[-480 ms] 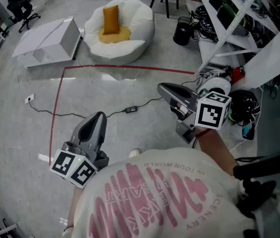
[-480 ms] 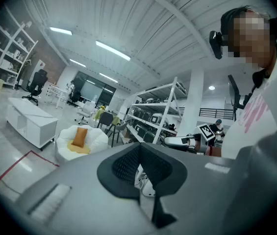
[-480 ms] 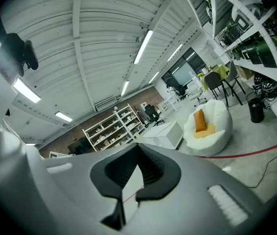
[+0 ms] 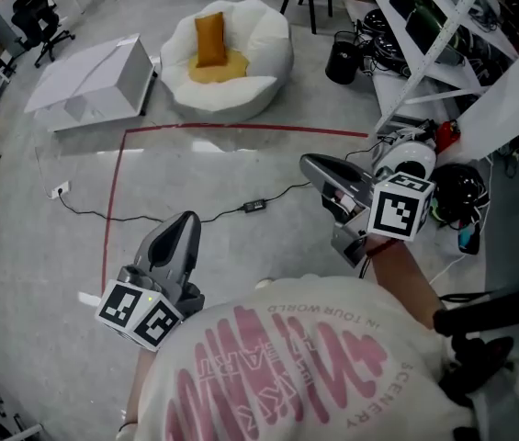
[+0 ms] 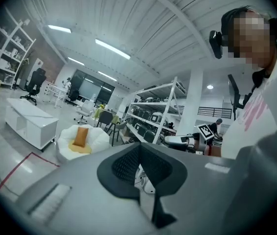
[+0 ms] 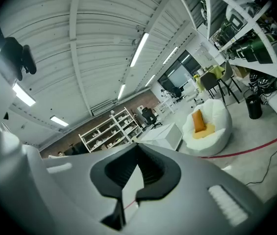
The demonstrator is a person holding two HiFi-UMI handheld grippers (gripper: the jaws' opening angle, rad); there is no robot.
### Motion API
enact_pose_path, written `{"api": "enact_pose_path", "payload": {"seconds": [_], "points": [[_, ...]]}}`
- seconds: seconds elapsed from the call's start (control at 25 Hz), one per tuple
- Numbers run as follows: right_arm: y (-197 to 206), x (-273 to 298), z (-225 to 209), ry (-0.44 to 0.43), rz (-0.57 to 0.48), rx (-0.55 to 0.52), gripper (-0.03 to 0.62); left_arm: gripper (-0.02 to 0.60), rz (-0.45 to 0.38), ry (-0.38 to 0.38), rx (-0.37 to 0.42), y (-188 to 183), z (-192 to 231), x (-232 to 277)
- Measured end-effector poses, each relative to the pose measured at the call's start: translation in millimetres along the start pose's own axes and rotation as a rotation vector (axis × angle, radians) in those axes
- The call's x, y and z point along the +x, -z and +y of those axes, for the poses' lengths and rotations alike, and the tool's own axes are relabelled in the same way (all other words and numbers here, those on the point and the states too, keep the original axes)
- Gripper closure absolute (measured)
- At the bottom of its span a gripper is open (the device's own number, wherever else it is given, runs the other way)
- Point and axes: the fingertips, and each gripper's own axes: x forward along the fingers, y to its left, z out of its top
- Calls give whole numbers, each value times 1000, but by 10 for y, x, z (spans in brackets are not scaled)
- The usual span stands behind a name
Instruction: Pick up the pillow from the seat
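Left gripper view has the left tongs shut, pads together with nothing between them. The right tongs are likewise closed on nothing. Both are held out in front of the person, well short of the white beanbag seat. The orange pillow stands propped against the back of that seat, above a yellow cushion. Since half a second ago, the red floor line in front of the seat and the black cable on the near side of it have slid slightly down the head view, so the person seems to be edging toward the seat. The task is only at its approach: the pillow is untouched, and the tongs must open before reaching it.
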Motion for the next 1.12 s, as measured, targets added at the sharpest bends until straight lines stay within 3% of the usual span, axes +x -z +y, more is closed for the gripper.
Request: {"api": "enact_pose_path", "payload": {"seconds": [0.24,0.44,0.72,1.12], "points": [[-11,117,-72,46,-37,-8,588,566,-11,-7,-3,-50,249,-23],[-44,218,-235,77,-4,-14,588,566,-25,9,-27,-71,374,153],[-172,553,-632,39,37,15,588,566,-8,-15,-39,-97,589,647],[-803,1146,-1501,-28,107,48,588,566,-10,-80,-34,-369,928,1679]]}}
